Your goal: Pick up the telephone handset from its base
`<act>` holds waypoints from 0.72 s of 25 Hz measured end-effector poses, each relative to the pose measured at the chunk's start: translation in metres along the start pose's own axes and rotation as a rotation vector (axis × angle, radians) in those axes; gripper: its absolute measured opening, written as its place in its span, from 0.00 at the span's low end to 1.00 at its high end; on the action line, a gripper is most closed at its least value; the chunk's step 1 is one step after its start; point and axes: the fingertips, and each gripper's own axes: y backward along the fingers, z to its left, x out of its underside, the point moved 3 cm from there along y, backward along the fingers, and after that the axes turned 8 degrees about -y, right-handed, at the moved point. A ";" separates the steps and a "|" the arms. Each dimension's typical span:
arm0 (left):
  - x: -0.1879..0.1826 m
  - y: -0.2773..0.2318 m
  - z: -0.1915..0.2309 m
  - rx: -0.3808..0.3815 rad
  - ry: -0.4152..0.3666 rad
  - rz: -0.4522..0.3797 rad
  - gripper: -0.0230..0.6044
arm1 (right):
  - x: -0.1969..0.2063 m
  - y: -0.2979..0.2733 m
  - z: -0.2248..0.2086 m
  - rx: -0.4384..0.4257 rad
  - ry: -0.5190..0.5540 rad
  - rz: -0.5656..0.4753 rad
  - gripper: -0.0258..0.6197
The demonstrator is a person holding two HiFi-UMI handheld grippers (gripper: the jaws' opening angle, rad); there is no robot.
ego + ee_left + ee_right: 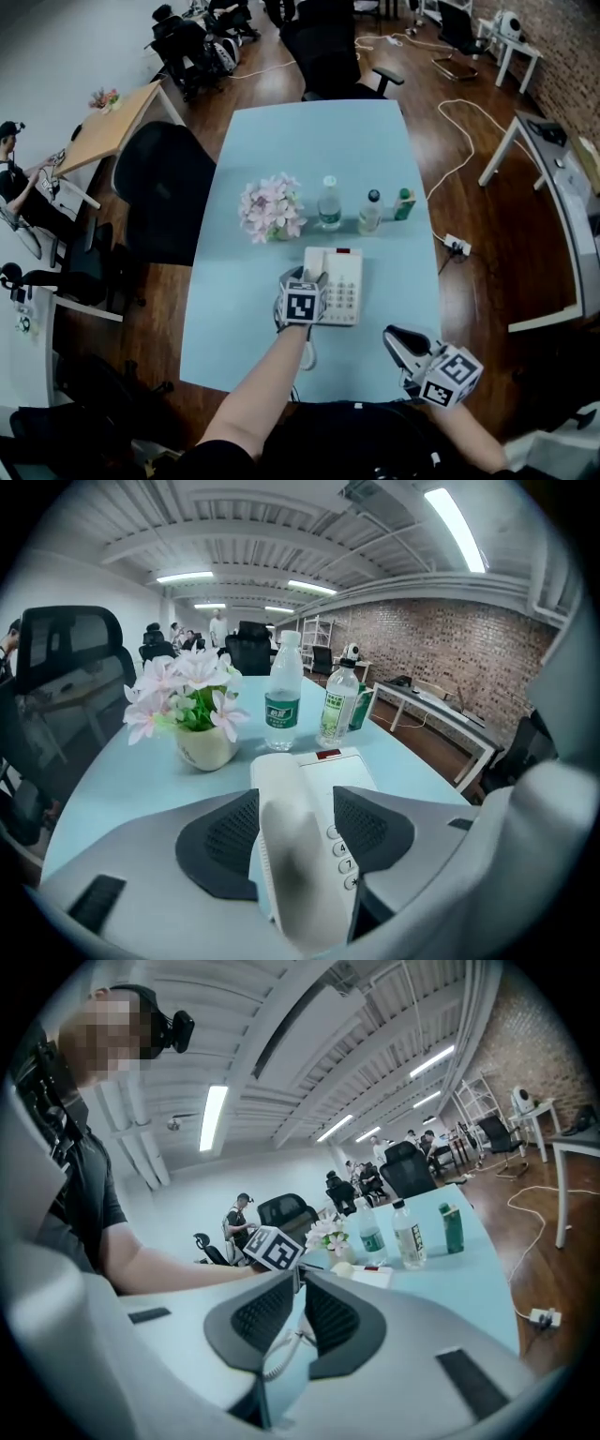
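Note:
A cream telephone base (345, 291) with a keypad lies near the front of the light blue table (281, 141). Its handset (315, 258) rests along the base's left side. My left gripper (307, 279) reaches down over it. In the left gripper view the handset (300, 855) lies between the wide jaws of that gripper (295, 794), still on the base (337, 761), and the pads do not press on it. My right gripper (392, 335) hovers at the table's front right, apart from the phone. Its jaws (298, 1283) stand together with nothing between them.
Behind the phone stand a pot of pink flowers (272, 208), two clear bottles (329, 203) (371, 212) and a small green bottle (404, 203). The coiled cord (307, 356) hangs over the table's front edge. A black chair (164, 187) stands at the table's left.

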 end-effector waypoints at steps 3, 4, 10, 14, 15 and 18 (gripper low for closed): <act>0.006 -0.010 0.001 -0.020 -0.019 0.033 0.43 | 0.000 -0.002 0.001 0.011 -0.003 0.000 0.12; 0.008 -0.013 0.003 -0.026 -0.027 0.041 0.43 | 0.000 -0.002 0.000 0.017 -0.005 0.002 0.12; 0.016 -0.025 0.005 -0.008 -0.010 0.071 0.43 | 0.002 -0.001 -0.001 0.052 -0.017 0.000 0.12; 0.020 -0.031 0.006 -0.008 0.009 0.095 0.44 | 0.003 -0.004 0.004 0.055 -0.018 -0.002 0.12; 0.020 -0.032 0.006 -0.009 0.007 0.097 0.44 | 0.003 -0.004 0.005 0.055 -0.016 -0.002 0.12; 0.020 -0.035 0.008 -0.010 0.008 0.089 0.45 | 0.005 -0.005 0.009 0.062 -0.006 -0.004 0.12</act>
